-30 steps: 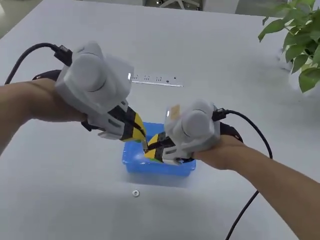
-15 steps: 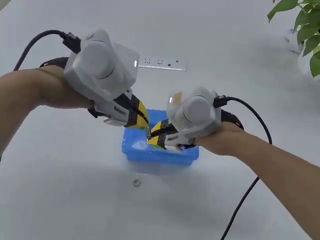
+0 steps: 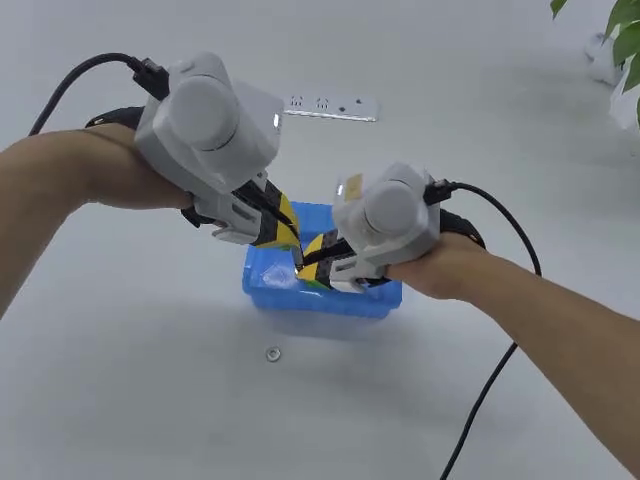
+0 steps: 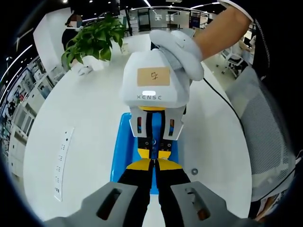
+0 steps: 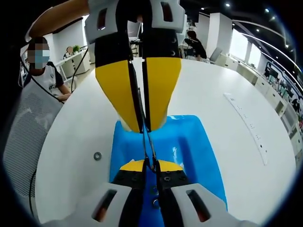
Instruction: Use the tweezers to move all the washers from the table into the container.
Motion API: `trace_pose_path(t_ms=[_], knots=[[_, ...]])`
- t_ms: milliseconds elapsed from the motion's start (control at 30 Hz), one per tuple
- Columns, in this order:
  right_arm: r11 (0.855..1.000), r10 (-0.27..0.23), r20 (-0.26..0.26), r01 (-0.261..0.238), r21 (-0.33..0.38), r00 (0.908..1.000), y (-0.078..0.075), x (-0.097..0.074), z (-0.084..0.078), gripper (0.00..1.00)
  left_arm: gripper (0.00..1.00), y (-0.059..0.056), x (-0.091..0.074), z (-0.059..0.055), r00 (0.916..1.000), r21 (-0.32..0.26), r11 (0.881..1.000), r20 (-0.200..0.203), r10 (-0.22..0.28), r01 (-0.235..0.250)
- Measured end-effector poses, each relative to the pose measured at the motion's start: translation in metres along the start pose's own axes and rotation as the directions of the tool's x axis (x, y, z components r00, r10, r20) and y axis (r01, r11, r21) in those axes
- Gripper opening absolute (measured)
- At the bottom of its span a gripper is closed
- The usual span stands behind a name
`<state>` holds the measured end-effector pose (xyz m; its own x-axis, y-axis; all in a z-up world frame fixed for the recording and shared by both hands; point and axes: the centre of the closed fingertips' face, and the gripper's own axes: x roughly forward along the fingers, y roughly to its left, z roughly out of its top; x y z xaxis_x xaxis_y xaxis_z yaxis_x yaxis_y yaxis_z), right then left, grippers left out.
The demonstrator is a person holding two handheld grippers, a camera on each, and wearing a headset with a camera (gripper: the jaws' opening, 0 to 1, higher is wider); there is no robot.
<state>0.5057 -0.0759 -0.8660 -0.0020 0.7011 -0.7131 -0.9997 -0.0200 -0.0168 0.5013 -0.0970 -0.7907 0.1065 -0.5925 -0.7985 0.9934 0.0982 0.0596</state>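
Head view: left gripper came in from the upper left, held in a hand, its yellow-and-black jaws angled down over the blue container. One washer lay flat on the white bench, just in front of the container's near wall and apart from it. A white power strip lay on the bench well behind the container. Right gripper came in from the right, its jaws pointed at the left gripper's jaws, tips close together above the container's open top. A potted plant stood at the far right corner. Left gripper view: own jaws were drawn almost together, only a thin slit between them, facing the right gripper's jaws head-on; the washer sat on the bench to the right of the container. Right gripper view: the tweezers ran as thin dark blades from between the left gripper's yellow jaws down into the right gripper's own jaws. Both pairs of jaws were closed narrowly on the tweezers. The tweezers' tips could not be made out. Inside of the container looked blue and bare where visible; its contents could not be judged further.
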Motion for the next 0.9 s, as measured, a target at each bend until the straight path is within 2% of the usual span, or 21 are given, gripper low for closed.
trace_pose_path(t_ms=[500, 900], knots=[[1.000, -0.005, -0.007, 0.005, -0.015, 1.0000, -0.001, 0.000, -0.002, 0.10, 0.06, 0.001, 0.002, 0.001, 1.0000, -0.002, 1.000, 0.004, 0.005, -0.005], [0.999, -0.022, 0.000, 0.022, -0.038, 0.9998, 0.001, -0.010, 0.008, 0.10, 0.06, -0.002, -0.009, 0.008, 0.9998, 0.005, 1.000, 0.011, 0.016, -0.016]])
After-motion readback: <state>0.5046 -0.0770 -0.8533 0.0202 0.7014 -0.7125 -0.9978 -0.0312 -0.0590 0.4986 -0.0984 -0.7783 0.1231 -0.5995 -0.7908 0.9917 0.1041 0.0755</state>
